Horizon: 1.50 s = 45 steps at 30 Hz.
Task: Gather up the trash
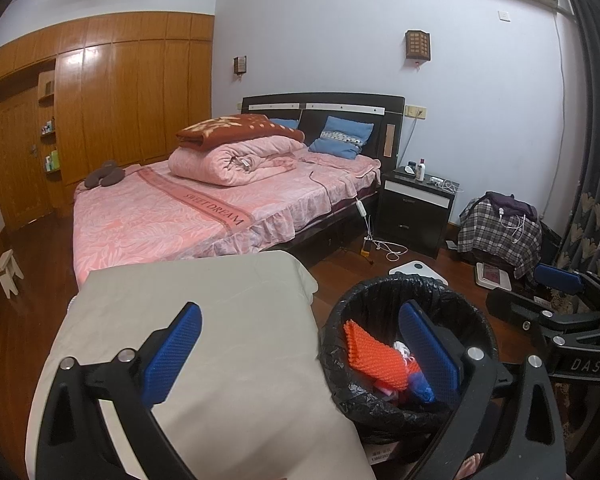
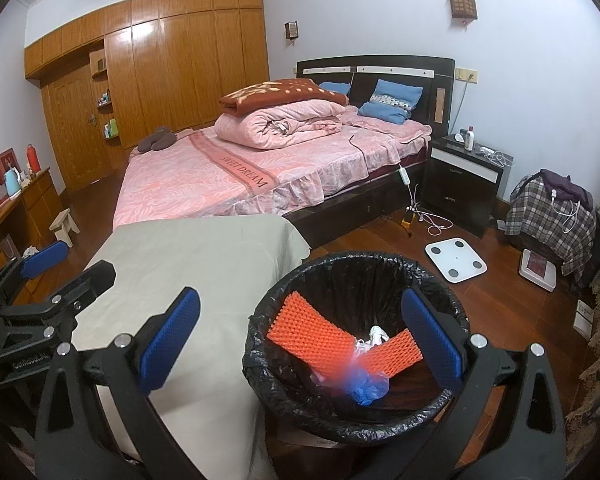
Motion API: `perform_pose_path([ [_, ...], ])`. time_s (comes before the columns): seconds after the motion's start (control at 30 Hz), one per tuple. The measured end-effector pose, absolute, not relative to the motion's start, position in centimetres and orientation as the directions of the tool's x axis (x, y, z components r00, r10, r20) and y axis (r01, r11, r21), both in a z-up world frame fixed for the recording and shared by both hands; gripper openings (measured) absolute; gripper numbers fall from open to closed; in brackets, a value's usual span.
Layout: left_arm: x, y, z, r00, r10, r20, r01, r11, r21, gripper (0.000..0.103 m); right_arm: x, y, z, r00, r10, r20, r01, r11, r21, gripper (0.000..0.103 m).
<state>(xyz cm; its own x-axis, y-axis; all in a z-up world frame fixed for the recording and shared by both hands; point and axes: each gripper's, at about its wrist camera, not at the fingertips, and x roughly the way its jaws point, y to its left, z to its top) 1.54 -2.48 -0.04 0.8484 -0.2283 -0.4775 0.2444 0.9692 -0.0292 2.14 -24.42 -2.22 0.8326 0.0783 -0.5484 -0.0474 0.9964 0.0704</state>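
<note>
A round bin lined with a black bag (image 1: 342, 360) (image 2: 260, 356) stands on the wood floor beside a beige-covered table (image 1: 220, 320) (image 2: 204, 256). Inside lie orange foam netting (image 1: 374, 354) (image 2: 308, 334), a white crumpled scrap (image 2: 378, 334) and a blue plastic wad (image 1: 420, 388) (image 2: 370, 388). My left gripper (image 1: 300, 354) is open, empty, spanning the table edge and the bin. My right gripper (image 2: 300, 344) is open and empty above the bin. Each gripper appears in the other's view, the right one (image 1: 540, 292) at the far right, the left one (image 2: 60, 268) at the far left.
A pink-covered bed (image 1: 204, 208) (image 2: 260, 168) with folded quilts stands behind the table. A black nightstand (image 2: 464, 184), loose cables (image 2: 428, 220), a white scale (image 2: 456, 258) and a chair with plaid cloth (image 2: 552, 216) sit to the right. A wooden wardrobe (image 1: 112, 92) lines the left wall.
</note>
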Motion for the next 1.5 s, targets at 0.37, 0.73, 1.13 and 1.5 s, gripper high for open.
perform_pose_path([
  [0.37,1.53,-2.47,0.09,0.848,-0.228,-0.478,0.245,0.969,-0.029,0.097,2.10,-24.35,-2.16,0.832,0.079,-0.549,-0.047,0.996,0.071,0.098],
  [0.73,1.51,-2.36,0.11,0.848,-0.228,-0.479,0.244,0.969,-0.029,0.097,2.04,-24.00,-2.10,0.832,0.080,-0.549,-0.047,0.996,0.073,0.098],
  [1.13,1.54,-2.39,0.23,0.848,-0.228,-0.479,0.244,0.969,-0.029,0.097,2.08,-24.12,-2.12,0.831,0.080,-0.550,-0.048,0.996,0.074,0.098],
  [1.5,1.62,-2.42,0.29,0.847,-0.228,-0.480,0.244,0.969,-0.029,0.097,2.08,-24.15,-2.11,0.831,0.080,-0.550,-0.048,0.996,0.074,0.098],
])
